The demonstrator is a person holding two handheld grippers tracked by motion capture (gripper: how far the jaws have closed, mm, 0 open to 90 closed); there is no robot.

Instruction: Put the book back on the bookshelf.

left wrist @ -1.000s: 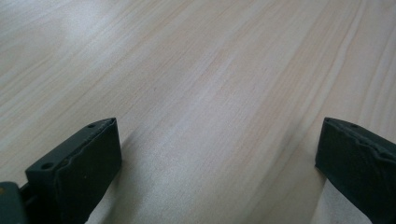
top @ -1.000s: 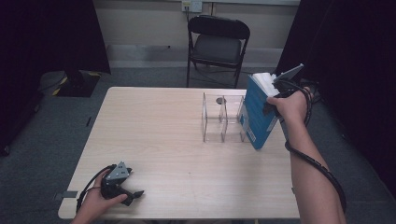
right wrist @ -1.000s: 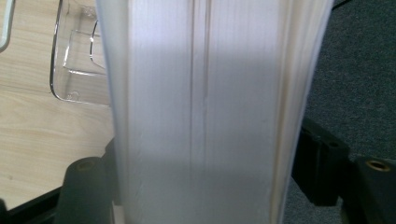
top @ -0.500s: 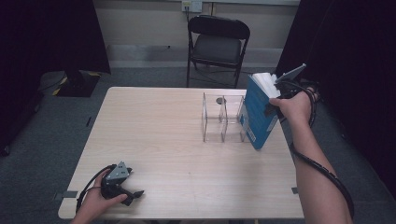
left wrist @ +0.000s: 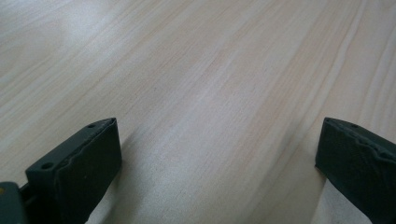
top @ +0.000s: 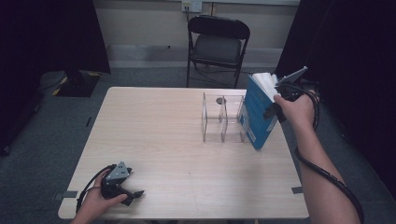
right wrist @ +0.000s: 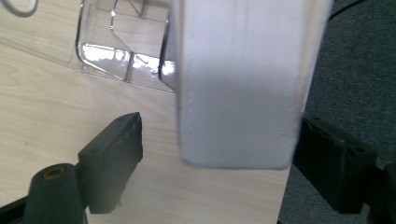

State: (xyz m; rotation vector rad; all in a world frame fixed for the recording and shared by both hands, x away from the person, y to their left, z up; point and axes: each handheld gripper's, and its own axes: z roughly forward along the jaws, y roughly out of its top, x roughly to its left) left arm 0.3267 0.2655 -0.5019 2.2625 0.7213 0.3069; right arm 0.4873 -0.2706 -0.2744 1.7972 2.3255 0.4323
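Observation:
A blue book (top: pixel 259 114) stands tilted on its edge at the right side of the table, leaning against a clear acrylic rack (top: pixel 223 116). My right gripper (top: pixel 275 100) is at the book's upper right, over its white pages. In the right gripper view the book's page edge (right wrist: pixel 238 84) lies between the jaws of my right gripper (right wrist: pixel 222 123). The left jaw stands apart from the book and the right jaw is close against it, so the gripper is open. My left gripper (top: pixel 133 193) rests near the front left corner, open over bare wood (left wrist: pixel 217 135).
The wooden table (top: pixel 163 126) has the rack (right wrist: pixel 121 56) at its back right, with its right edge just beside the book. A black folding chair (top: pixel 218 42) stands behind the table. Dark curtains hang on both sides.
The right hand and the book have barely shifted. The left gripper has stayed where it was.

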